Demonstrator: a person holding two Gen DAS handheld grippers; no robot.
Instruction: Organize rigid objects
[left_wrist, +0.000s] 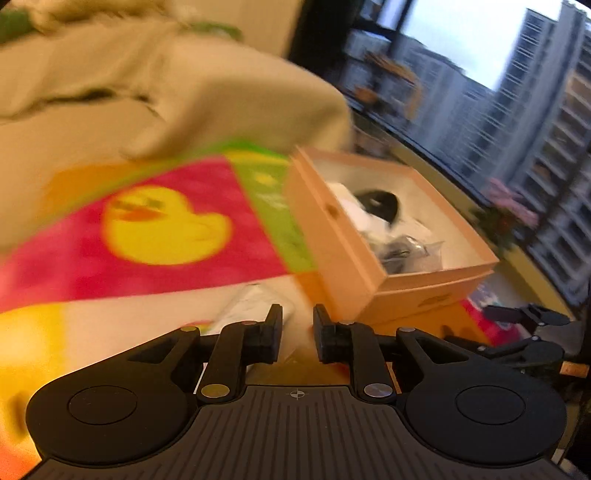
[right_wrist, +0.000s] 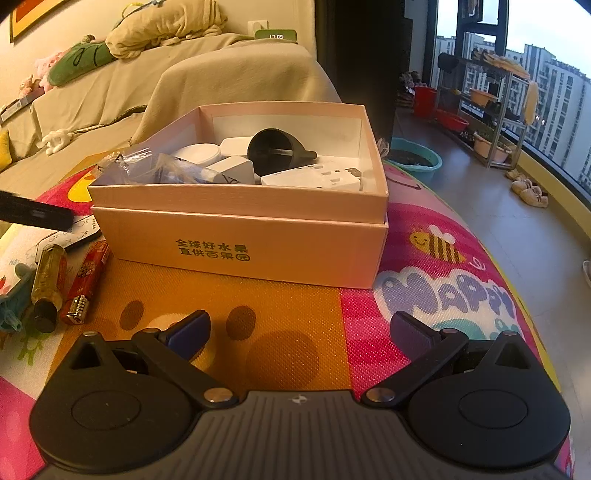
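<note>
An open pink cardboard box (right_wrist: 240, 243) stands on a colourful play mat (right_wrist: 424, 236). It holds a black funnel (right_wrist: 273, 149), white adapters (right_wrist: 314, 177) and plastic bags (right_wrist: 147, 166). The box also shows in the blurred left wrist view (left_wrist: 417, 291). My right gripper (right_wrist: 301, 332) is open and empty, low over the mat in front of the box. My left gripper (left_wrist: 297, 332) has its fingers nearly closed with a narrow gap and nothing clearly between them. A white object (left_wrist: 251, 306) lies on the mat just beyond its left finger. The left gripper's finger (right_wrist: 37, 214) enters the right wrist view at far left.
A red lighter (right_wrist: 86, 280), a yellow-handled screwdriver (right_wrist: 48, 284) and a remote-like device (right_wrist: 79, 230) lie on the mat left of the box. A beige covered sofa (right_wrist: 184, 85) stands behind. A shelf rack (right_wrist: 480, 110) and a teal basin (right_wrist: 417, 158) stand at right by the window.
</note>
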